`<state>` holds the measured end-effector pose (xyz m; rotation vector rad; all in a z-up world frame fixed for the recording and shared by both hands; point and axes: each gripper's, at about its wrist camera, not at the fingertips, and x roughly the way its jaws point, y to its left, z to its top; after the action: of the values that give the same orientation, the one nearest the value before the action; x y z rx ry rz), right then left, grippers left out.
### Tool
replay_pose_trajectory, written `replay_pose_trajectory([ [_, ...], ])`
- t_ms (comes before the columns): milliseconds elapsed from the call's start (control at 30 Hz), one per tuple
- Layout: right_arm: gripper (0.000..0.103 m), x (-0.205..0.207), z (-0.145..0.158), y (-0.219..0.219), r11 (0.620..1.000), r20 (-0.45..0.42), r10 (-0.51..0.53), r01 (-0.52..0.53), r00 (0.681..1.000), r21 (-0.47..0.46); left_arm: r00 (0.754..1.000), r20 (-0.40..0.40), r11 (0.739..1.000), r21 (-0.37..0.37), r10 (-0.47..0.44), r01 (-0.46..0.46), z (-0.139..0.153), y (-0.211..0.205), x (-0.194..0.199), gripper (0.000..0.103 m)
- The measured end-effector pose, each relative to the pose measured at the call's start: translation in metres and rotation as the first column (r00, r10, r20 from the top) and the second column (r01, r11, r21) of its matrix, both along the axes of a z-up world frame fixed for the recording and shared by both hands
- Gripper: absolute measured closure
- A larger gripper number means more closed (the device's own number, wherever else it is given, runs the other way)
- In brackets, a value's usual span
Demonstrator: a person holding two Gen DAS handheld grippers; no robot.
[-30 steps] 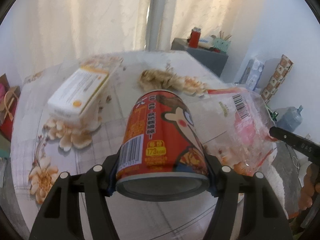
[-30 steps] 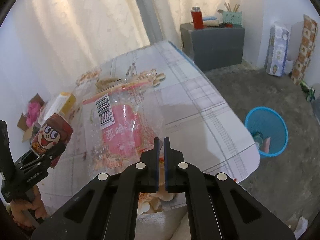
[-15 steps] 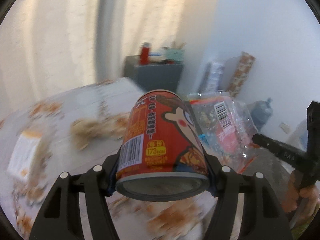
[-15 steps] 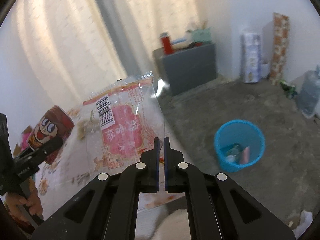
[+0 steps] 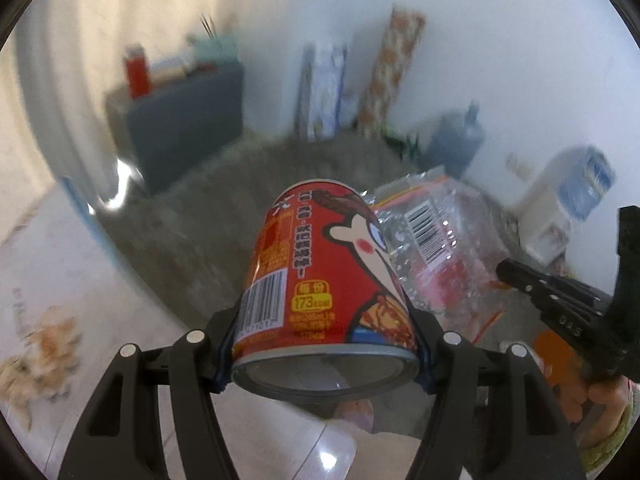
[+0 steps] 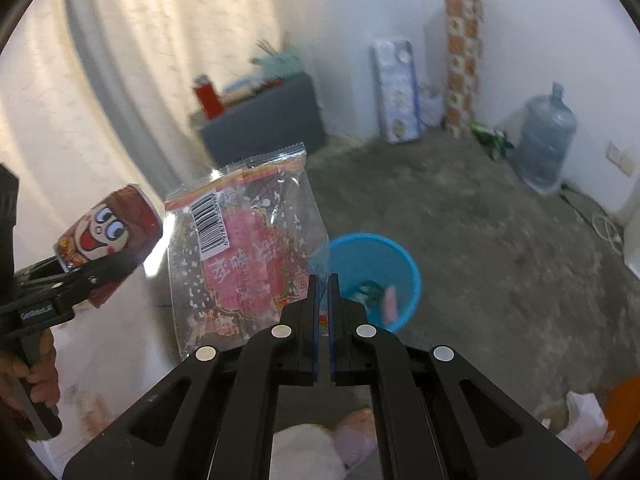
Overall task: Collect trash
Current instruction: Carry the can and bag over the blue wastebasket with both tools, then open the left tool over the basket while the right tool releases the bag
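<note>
In the left wrist view the left gripper (image 5: 324, 344) clamps a red cartoon-printed metal can (image 5: 324, 280), and in the right wrist view the right gripper (image 6: 322, 300) pinches a clear crinkled snack wrapper (image 6: 244, 264) just beside the round blue plastic bin (image 6: 408, 276), where early release would likely drop it outside.
</note>
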<state>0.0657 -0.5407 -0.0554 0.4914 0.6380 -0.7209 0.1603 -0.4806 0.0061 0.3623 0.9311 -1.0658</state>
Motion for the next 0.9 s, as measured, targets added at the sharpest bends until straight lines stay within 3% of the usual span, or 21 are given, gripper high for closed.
replay_pose_trajectory([
  [67,0.101,0.002,-0.024,-0.027,0.999,-0.038,-0.024,0.025,0.999,0.04,0.999,-0.041,0.996,0.093,-0.008,0.012,-0.031,-0.037,0.008,0.039],
  [200,0.101,0.008,-0.079,-0.075,0.989,-0.1,-0.051,0.064,0.994,0.133,0.992,-0.124,0.962,0.271,0.009,0.025,-0.1,-0.101,0.026,0.039],
  [300,0.101,0.014,-0.118,-0.105,0.977,-0.142,-0.061,0.088,0.988,0.194,0.984,-0.173,0.927,0.375,0.042,0.026,-0.151,-0.141,0.042,0.039],
  [433,0.101,0.027,-0.17,-0.141,0.959,-0.2,-0.076,0.127,0.977,0.252,0.983,-0.159,0.859,0.513,0.088,0.007,-0.213,-0.19,0.056,0.039],
  [533,0.101,0.035,-0.205,-0.162,0.941,-0.223,-0.093,0.159,0.97,0.3,0.982,-0.163,0.82,0.572,0.093,0.017,-0.251,-0.219,0.062,0.039],
  [633,0.099,0.046,-0.23,-0.176,0.934,-0.242,-0.096,0.171,0.965,0.314,0.984,-0.151,0.805,0.593,0.096,0.013,-0.273,-0.24,0.066,0.038],
  [733,0.09,0.059,-0.252,-0.188,0.929,-0.28,-0.083,0.176,0.956,0.324,0.978,-0.16,0.786,0.618,0.134,-0.006,-0.29,-0.248,0.069,0.036],
  [867,0.06,0.061,-0.261,-0.193,0.927,-0.273,-0.072,0.165,0.959,0.338,0.975,-0.147,0.768,0.639,0.169,-0.037,-0.294,-0.249,0.081,0.025],
  [900,0.06,0.06,-0.259,-0.193,0.929,-0.266,-0.07,0.16,0.961,0.334,0.974,-0.143,0.77,0.637,0.174,-0.044,-0.292,-0.248,0.082,0.024],
])
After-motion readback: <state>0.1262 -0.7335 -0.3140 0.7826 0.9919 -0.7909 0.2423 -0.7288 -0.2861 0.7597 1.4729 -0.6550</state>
